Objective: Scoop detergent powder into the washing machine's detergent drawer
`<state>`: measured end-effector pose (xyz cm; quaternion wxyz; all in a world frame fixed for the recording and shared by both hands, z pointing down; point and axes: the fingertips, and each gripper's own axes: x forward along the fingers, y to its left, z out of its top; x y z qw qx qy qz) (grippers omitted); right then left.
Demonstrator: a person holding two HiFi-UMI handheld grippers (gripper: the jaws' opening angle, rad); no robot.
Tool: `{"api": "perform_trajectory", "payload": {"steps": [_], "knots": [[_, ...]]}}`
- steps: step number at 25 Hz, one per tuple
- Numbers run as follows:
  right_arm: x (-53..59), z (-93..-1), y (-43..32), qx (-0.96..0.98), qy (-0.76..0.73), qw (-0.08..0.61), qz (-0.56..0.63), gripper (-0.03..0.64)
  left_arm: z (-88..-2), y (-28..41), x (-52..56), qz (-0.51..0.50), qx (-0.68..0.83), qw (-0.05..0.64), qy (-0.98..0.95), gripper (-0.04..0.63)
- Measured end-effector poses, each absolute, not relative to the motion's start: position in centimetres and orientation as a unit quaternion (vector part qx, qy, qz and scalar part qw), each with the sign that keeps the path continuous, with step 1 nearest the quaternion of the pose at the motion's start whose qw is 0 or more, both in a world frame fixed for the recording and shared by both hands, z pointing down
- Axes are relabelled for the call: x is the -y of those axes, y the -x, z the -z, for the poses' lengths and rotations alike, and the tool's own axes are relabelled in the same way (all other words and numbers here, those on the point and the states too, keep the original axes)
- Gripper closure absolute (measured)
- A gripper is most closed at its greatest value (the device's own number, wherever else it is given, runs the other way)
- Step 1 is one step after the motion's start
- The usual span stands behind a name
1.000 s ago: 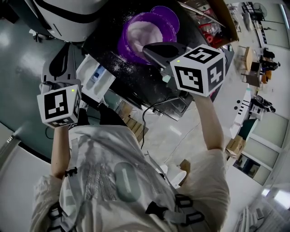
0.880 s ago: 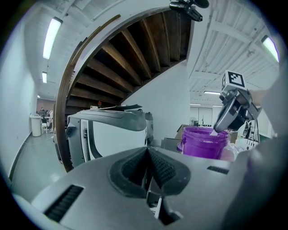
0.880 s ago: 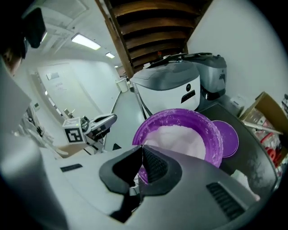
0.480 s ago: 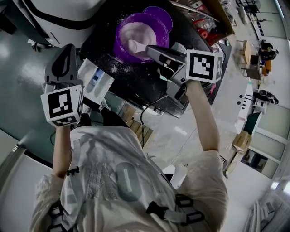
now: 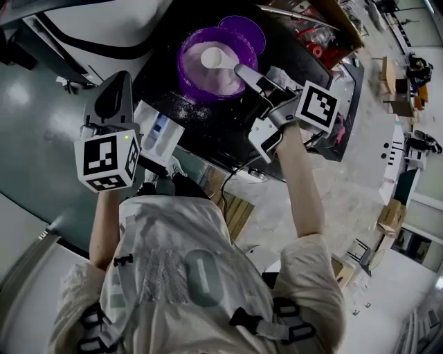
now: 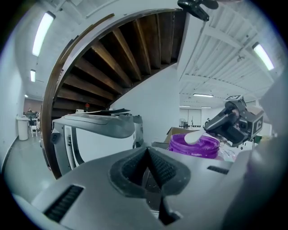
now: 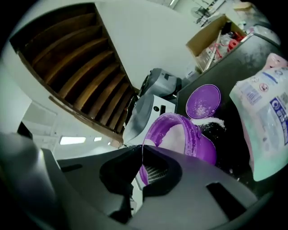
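Note:
A purple tub [image 5: 201, 81] of white powder stands on the black tabletop [image 5: 214, 135]. My right gripper [image 5: 240, 69] is shut on the handle of a white scoop [image 5: 211, 57], whose bowl hangs over the powder. In the right gripper view only a thin white edge of the scoop [image 7: 142, 155] shows between the jaws, above the tub [image 7: 180, 139]. The detergent drawer [image 5: 142, 114] stands pulled out of the white washing machine [image 5: 104, 28]. My left gripper [image 5: 119, 77] is shut on nothing, left of the drawer. The left gripper view shows the tub [image 6: 194, 144] and scoop [image 6: 192, 137].
The tub's purple lid [image 5: 246, 31] lies behind the tub. Spilt powder [image 5: 183, 107] dusts the tabletop. A detergent bag [image 7: 265, 121] lies to the right, and a cardboard box [image 5: 332, 21] sits at the back right. A cable [image 5: 232, 169] hangs off the table's near edge.
My right gripper has moved away from the camera towards the tub, and the scoop now sits over the far part of the powder. The left gripper has barely moved.

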<state>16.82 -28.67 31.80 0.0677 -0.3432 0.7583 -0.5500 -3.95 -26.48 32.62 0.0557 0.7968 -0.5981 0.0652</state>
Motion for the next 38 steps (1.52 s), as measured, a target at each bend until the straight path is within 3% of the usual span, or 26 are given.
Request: {"api": "perform_trajectory", "payload": {"steps": [9,18,24,38], "knots": [[28.3,-29.5,-18.1,-0.704,0.318,0.258,0.58,0.606,-30.5,1.1,26.7,-0.067,0.572,0.022,-0.818,0.575],[25.7,-29.9,-18.0,-0.649,0.3,0.365,0.597,0.606,-29.6,-0.8,25.9,-0.06,0.547,0.01,-0.835,0.575],[24.7,-31.0,-18.9,-0.622,0.305,0.395,0.604,0.606,-28.4,-0.7,25.6,-0.05,0.542,-0.002,-0.839,0.575],[23.4,-30.9,-18.0,-0.633,0.287,0.386,0.607,0.606,-28.3,0.5,25.2,-0.043,0.559,-0.001,-0.828,0.575]]}}
